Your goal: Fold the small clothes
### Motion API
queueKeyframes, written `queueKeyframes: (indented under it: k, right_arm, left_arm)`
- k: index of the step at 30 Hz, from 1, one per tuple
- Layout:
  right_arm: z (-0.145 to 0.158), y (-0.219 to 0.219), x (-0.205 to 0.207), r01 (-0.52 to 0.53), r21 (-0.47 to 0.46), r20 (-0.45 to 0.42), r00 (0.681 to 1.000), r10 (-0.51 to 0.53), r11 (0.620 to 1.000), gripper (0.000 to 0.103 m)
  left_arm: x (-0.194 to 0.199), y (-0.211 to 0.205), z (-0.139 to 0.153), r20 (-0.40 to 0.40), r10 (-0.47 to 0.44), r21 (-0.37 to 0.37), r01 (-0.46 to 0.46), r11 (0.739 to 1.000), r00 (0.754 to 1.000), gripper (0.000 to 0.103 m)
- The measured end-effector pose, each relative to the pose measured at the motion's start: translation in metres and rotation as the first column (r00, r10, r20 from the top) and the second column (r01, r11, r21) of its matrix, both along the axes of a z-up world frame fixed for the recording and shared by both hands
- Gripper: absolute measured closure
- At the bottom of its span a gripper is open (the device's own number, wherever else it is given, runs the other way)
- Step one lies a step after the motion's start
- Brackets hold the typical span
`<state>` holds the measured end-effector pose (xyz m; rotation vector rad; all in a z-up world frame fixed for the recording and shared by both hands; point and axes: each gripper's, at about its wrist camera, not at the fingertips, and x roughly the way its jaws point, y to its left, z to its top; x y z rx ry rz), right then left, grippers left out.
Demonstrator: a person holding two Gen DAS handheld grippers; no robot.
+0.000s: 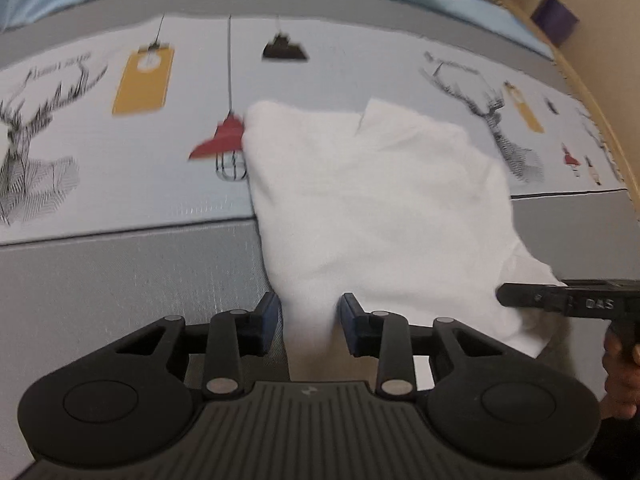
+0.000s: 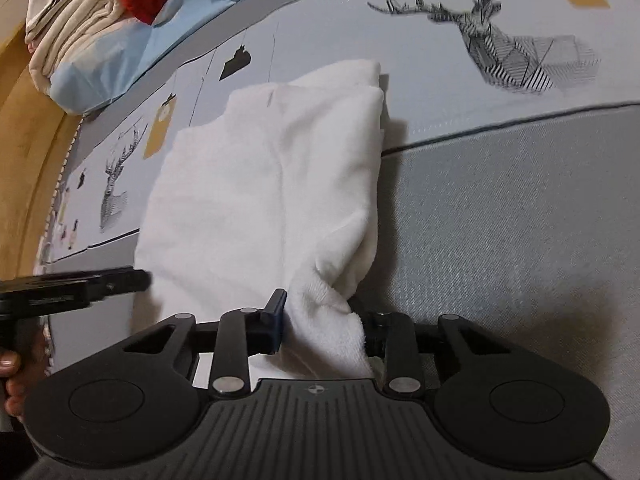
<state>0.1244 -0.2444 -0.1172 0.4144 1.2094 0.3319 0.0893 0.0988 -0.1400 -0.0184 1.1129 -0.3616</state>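
White terry garment point(image 1: 372, 200) lies on the deer-print bedspread point(image 1: 120, 140), its near edge at six o'clock, partly folded already. Soft and limp, light, a little thick at the doubled hem — it will sag between two holds, so the near corners are the places to pinch. The left gripper point(image 1: 310, 320) has one near corner between its blue pads, jaws part-closed and touching cloth on both sides. The right gripper point(image 2: 320, 320) pinches the other bunched corner — its right finger is hidden by the fabric. A clothes pile point(image 2: 76, 40) sits at eleven o'clock.
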Motion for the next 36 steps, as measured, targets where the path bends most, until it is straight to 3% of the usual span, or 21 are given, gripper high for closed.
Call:
queueKeyframes:
  k: [3, 5, 6, 7, 8, 10, 12, 14, 16, 18, 20, 24, 25, 29, 32, 34, 36]
  right_arm:
    - [0.004, 0.0, -0.005, 0.006, -0.024, 0.021, 1.0, -0.006, 1.0, 0.069]
    - [0.006, 0.0, -0.009, 0.014, -0.052, 0.029, 0.999, -0.013, 0.999, 0.058]
    - [0.006, -0.002, -0.011, 0.013, -0.08, 0.03, 0.999, -0.011, 0.997, 0.047]
    - [0.005, -0.002, -0.015, 0.002, -0.125, 0.033, 0.999, 0.002, 0.992, 0.037]
    - [0.005, -0.001, -0.019, -0.017, -0.174, 0.039, 0.999, 0.024, 0.985, 0.034]
    - [0.006, -0.006, -0.027, -0.038, -0.206, 0.03, 0.999, 0.045, 0.978, 0.033]
    - [0.007, -0.012, -0.035, -0.047, -0.247, 0.009, 0.999, 0.05, 0.968, 0.033]
    - [0.009, -0.02, -0.047, -0.051, -0.376, -0.012, 0.999, 0.051, 0.925, 0.033]
    - [0.019, -0.026, -0.061, -0.015, -0.465, 0.017, 1.0, 0.026, 0.885, 0.038]
    - [0.039, -0.031, -0.076, 0.046, -0.473, 0.098, 0.995, 0.001, 0.88, 0.037]
    - [0.069, -0.032, -0.097, 0.117, -0.428, 0.222, 0.975, -0.021, 0.896, 0.035]
    - [0.116, -0.025, -0.153, 0.2, -0.332, 0.437, 0.899, -0.038, 0.922, 0.02]
    - [0.122, -0.022, -0.167, 0.207, -0.313, 0.471, 0.882, -0.038, 0.927, 0.014]
    - [0.124, -0.007, -0.215, 0.201, -0.298, 0.529, 0.849, -0.014, 0.933, 0.013]
    - [0.117, 0.002, -0.226, 0.184, -0.321, 0.49, 0.872, -0.004, 0.929, 0.013]
    - [0.115, 0.01, -0.229, 0.182, -0.344, 0.495, 0.869, 0.013, 0.921, 0.013]
    - [0.111, 0.017, -0.226, 0.179, -0.378, 0.492, 0.87, 0.034, 0.908, 0.013]
  left_arm:
    - [-0.007, -0.008, -0.014, -0.049, -0.067, 0.031, 0.069, 0.997, 0.997, 0.066]
    - [-0.016, -0.016, -0.028, -0.06, -0.123, 0.109, 0.129, 0.986, 0.991, 0.057]
    - [-0.021, -0.017, -0.028, -0.033, -0.134, 0.133, 0.138, 0.981, 0.99, 0.049]
    - [-0.023, -0.016, -0.026, -0.019, -0.129, 0.147, 0.13, 0.98, 0.991, 0.043]
    - [-0.025, -0.013, -0.026, -0.02, -0.108, 0.145, 0.11, 0.983, 0.994, 0.041]
    - [-0.032, -0.006, -0.023, -0.025, -0.082, 0.138, 0.085, 0.987, 0.996, 0.038]
    - [-0.046, -0.002, -0.012, 0.01, -0.095, 0.199, 0.091, 0.976, 0.995, 0.036]
    - [-0.061, 0.0, 0.001, 0.055, -0.108, 0.277, 0.088, 0.957, 0.993, 0.035]
    - [-0.083, 0.005, 0.019, 0.125, -0.121, 0.302, 0.078, 0.95, 0.985, 0.029]
    - [-0.109, 0.006, 0.038, 0.222, -0.12, 0.296, 0.05, 0.954, 0.968, 0.021]
    - [-0.14, 0.007, 0.056, 0.331, -0.104, 0.269, 0.012, 0.963, 0.938, 0.02]
    - [-0.202, 0.005, 0.078, 0.479, -0.017, 0.156, -0.067, 0.985, 0.878, 0.02]
    - [-0.212, 0.002, 0.08, 0.489, 0.014, 0.126, -0.087, 0.988, 0.872, 0.019]
    - [-0.242, -0.003, 0.076, 0.449, 0.144, 0.004, -0.163, 0.987, 0.882, 0.019]
    - [-0.247, -0.01, 0.065, 0.396, 0.174, 0.029, -0.201, 0.979, 0.902, 0.019]
    - [-0.239, -0.012, 0.058, 0.389, 0.173, 0.072, -0.217, 0.973, 0.905, 0.019]
    - [-0.231, -0.011, 0.053, 0.361, 0.198, 0.061, -0.234, 0.97, 0.911, 0.019]
